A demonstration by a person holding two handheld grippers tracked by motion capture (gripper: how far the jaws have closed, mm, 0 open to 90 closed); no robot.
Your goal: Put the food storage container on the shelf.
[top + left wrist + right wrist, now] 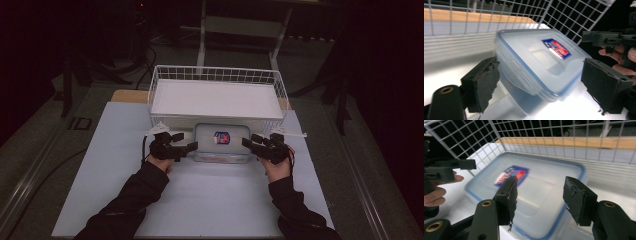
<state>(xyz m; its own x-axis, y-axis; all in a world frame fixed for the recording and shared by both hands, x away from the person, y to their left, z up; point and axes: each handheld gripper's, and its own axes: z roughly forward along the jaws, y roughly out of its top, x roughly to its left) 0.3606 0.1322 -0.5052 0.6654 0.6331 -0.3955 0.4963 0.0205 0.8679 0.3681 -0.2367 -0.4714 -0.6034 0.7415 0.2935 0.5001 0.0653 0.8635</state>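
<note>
A clear plastic container (222,143) with a blue-rimmed lid and a red and blue label lies on the white table, just in front of the wire basket. My left gripper (186,142) is open at its left end, my right gripper (251,140) open at its right end. In the left gripper view the container (536,65) sits between the spread jaws of the left gripper (544,85), slightly blurred. In the right gripper view the lid (544,180) lies beyond the right gripper (541,197), whose jaws stand wide apart. I cannot tell whether any jaw touches the box.
A white wire basket (216,75) with a white liner stands directly behind the container, its mesh close to both grippers. The white table top (210,200) spreads toward the near edge between the person's dark sleeves. A wooden board edge (129,95) shows at the back left.
</note>
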